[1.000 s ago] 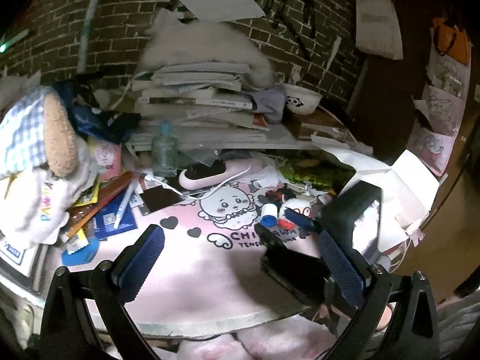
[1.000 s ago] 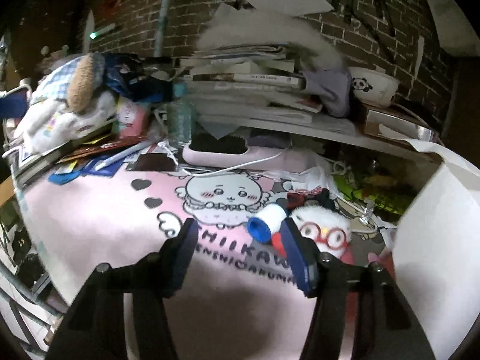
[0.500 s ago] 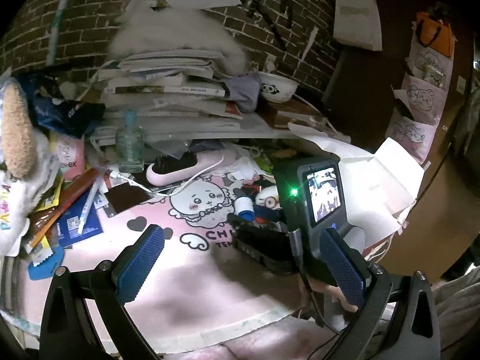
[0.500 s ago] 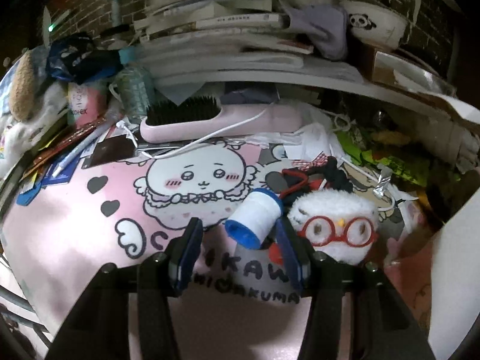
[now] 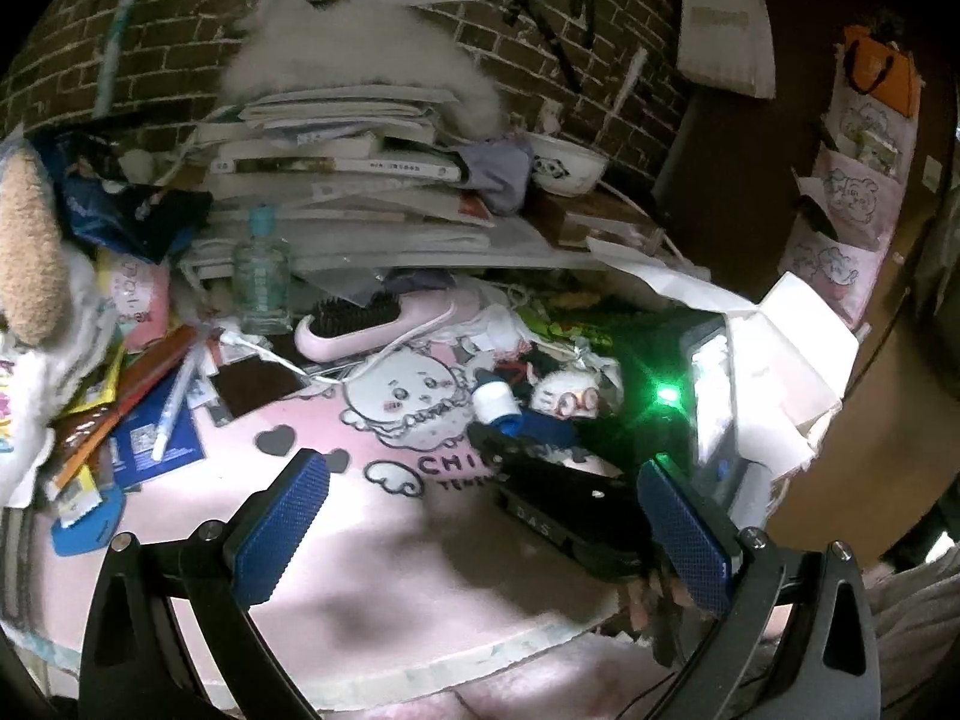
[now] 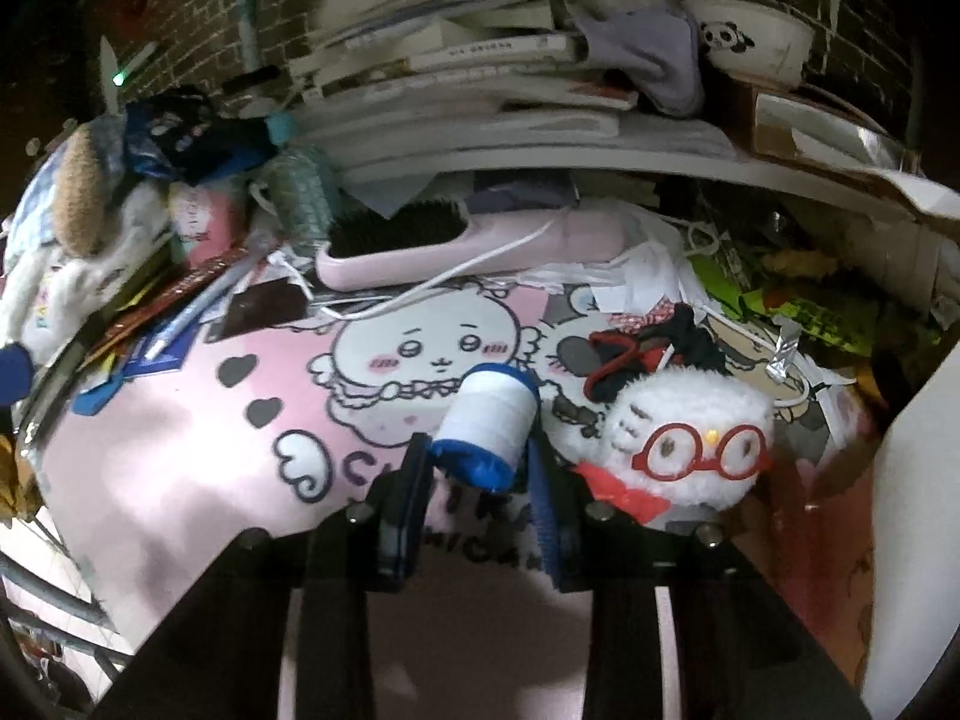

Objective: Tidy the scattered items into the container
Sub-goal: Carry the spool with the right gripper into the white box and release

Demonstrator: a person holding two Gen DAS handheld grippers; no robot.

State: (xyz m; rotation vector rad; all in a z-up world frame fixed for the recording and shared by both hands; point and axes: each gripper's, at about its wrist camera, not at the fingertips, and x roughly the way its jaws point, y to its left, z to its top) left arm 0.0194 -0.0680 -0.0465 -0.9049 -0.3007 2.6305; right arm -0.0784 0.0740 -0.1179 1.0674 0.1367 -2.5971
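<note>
A white thread spool (image 6: pixel 489 417) with blue ends lies on the pink cartoon mat (image 6: pixel 180 420). My right gripper (image 6: pixel 477 462) has its jaws closing around the spool's near blue end, one pad on each side of it. A white plush owl (image 6: pixel 690 444) with red glasses sits just right of the spool. In the left wrist view the spool (image 5: pixel 495 402) and owl (image 5: pixel 564 399) lie beyond the right gripper's black body (image 5: pixel 558 504). My left gripper (image 5: pixel 480 531) hovers open over the mat's bare front part, nothing between its blue pads.
A pink hairbrush (image 6: pixel 456 246) and white cable lie behind the spool. Pens and cards (image 5: pixel 150 408) crowd the left edge beside a clear bottle (image 5: pixel 261 276). Stacked books (image 5: pixel 336 162) top a shelf at the back. A white open box (image 5: pixel 792 348) stands at the right.
The right gripper moved forward onto the spool and its jaws narrowed around it. In the left wrist view the right gripper came further in and the scene shifted slightly.
</note>
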